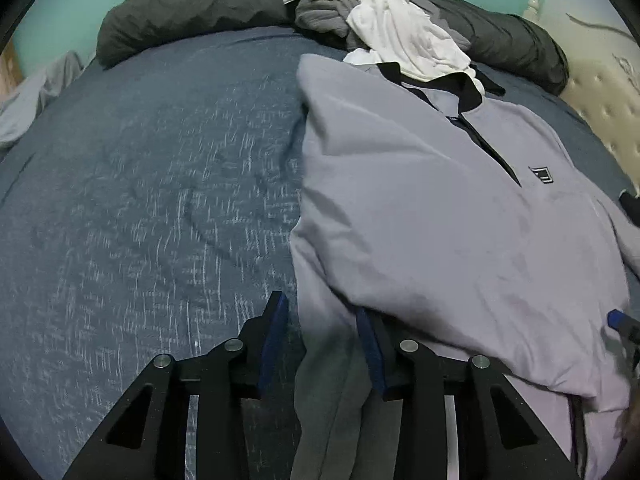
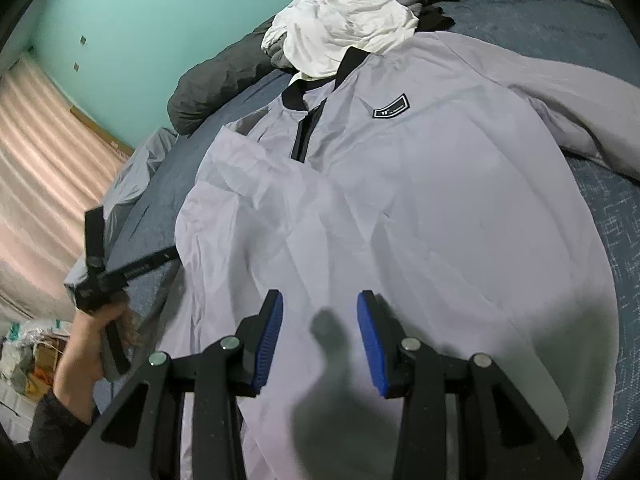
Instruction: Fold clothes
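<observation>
Blue bedding (image 1: 160, 168) gives the lilac shirt (image 1: 440, 208) a flat place to lie face up. Left gripper (image 1: 322, 340) straddles its folded-in edge, jaws part-spread, likely to pinch it; right gripper (image 2: 320, 336) hovers spread, empty, above the hem.

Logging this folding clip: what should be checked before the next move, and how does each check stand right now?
1. Shirt fabric between the left gripper fingers: ok, but a gap shows beside one pad, so it is not clamped.
2. Right gripper free: ok, open above the shirt front, holding nothing.
3. Collar uncovered: not ok, a white garment lies over it.
4. Shirt lying flat: not ok, one side is folded over and creased.
5. Other sleeve folded in: not ok, it sprawls across the bed.
</observation>
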The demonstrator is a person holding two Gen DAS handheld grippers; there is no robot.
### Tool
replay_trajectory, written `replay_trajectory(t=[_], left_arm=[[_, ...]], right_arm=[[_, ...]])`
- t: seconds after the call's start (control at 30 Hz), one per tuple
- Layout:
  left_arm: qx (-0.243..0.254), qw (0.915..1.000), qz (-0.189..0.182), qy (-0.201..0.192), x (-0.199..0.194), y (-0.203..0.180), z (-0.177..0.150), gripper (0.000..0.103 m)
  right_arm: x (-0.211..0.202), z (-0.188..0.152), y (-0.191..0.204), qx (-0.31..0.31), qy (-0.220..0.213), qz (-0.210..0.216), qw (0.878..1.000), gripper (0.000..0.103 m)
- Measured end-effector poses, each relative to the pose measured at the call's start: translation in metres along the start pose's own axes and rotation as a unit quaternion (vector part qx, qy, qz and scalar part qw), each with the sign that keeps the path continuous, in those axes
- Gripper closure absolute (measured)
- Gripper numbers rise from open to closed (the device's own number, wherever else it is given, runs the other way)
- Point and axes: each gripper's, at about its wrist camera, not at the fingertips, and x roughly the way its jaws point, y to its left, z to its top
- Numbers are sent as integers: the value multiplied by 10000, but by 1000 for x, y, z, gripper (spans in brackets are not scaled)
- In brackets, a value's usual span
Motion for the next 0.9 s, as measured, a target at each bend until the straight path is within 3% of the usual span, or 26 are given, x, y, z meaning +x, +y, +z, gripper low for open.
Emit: replay_trajectory(t=[0.27,0.47,0.6,0.7,0.8,0.9], left_arm=[[489,9979,265,-336,-13,-12,16,65],[243,9984,251,-448,-8,5,18,96],[-10,9955,411,-855,-30,15,22,97],[163,9932,617,-971,-40,10,26,97],[176,9921,925,-829,-35,12,26,97],[-52,9940,933,-571,-23,26,23,97]], right_arm=[[2,-2,3,-60,37,26,10000,64],[3,-3,4,-45,48,48,10000,64],[5,-3,4,-26,46,67,10000,64],[6,-3,4,-44,55,70,10000,64],[8,-4,5,-83,97,18,9999,64],[9,-6,5,-117,153,-36,9998,64]])
